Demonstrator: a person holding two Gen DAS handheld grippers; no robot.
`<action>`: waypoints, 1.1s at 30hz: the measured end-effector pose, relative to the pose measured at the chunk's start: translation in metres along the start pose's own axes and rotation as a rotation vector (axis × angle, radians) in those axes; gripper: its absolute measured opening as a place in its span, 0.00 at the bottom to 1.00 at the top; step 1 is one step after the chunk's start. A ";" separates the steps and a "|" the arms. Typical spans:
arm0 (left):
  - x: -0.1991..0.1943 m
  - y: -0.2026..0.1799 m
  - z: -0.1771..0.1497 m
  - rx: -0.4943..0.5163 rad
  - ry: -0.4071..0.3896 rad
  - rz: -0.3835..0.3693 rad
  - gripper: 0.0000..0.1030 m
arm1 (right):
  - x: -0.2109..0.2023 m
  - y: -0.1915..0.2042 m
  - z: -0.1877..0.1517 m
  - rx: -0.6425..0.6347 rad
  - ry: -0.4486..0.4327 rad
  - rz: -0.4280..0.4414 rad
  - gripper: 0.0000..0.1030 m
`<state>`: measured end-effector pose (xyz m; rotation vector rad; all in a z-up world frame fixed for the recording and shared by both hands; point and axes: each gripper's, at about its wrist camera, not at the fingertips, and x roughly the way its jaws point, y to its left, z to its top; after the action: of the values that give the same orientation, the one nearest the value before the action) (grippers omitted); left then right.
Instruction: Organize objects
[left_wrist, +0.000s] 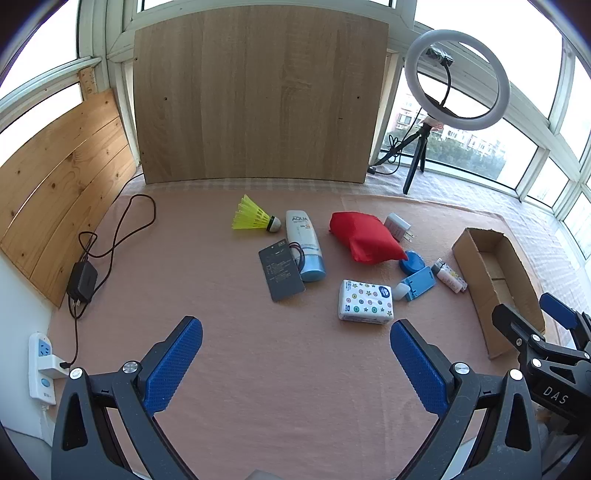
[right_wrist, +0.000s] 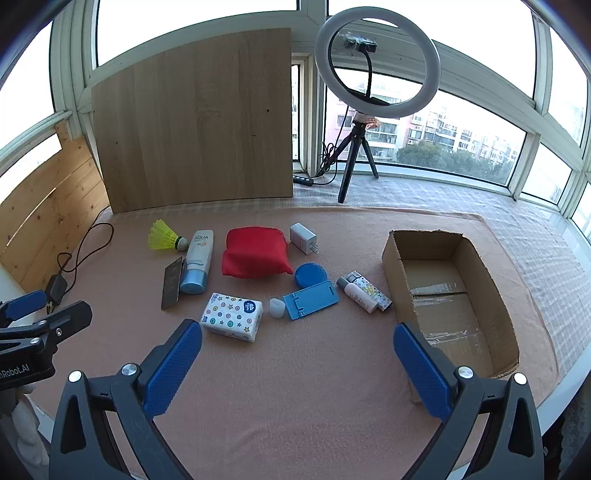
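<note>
Pink cloth (right_wrist: 314, 387) start state, nothing packed: left tongs (left_wrist: 295, 363) and right tongs (right_wrist: 297, 363) both released and empty, clutter ahead of them, tissue pack (right_wrist: 232, 316) nearest, empty cardboard box (right_wrist: 491, 280) beside right tongs; next, probably grab tissue pack.

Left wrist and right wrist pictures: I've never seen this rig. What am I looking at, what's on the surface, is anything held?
Each picture comes from a camera on a hand-held clamp, looking along its two blue-padded fingers. The left tongs and right tongs both stand wide open and hold nothing. On the pink cloth lie a yellow shuttlecock, a sunscreen tube, a red pouch, a white charger, a tissue pack and a blue phone stand. The cardboard box to the right is empty.
</note>
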<state>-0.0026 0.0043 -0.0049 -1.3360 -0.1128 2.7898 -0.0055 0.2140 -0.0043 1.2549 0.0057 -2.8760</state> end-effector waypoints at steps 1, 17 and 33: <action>0.000 0.000 0.000 0.000 0.000 0.000 1.00 | 0.000 0.000 0.000 0.000 -0.001 0.000 1.00; 0.000 -0.007 0.001 -0.001 0.002 -0.006 1.00 | 0.001 -0.001 -0.002 0.010 0.000 0.000 1.00; -0.001 -0.006 0.000 0.001 0.000 -0.017 1.00 | 0.000 -0.002 -0.004 0.010 -0.003 -0.002 1.00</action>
<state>-0.0014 0.0098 -0.0035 -1.3281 -0.1216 2.7754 -0.0023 0.2165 -0.0066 1.2531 -0.0072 -2.8832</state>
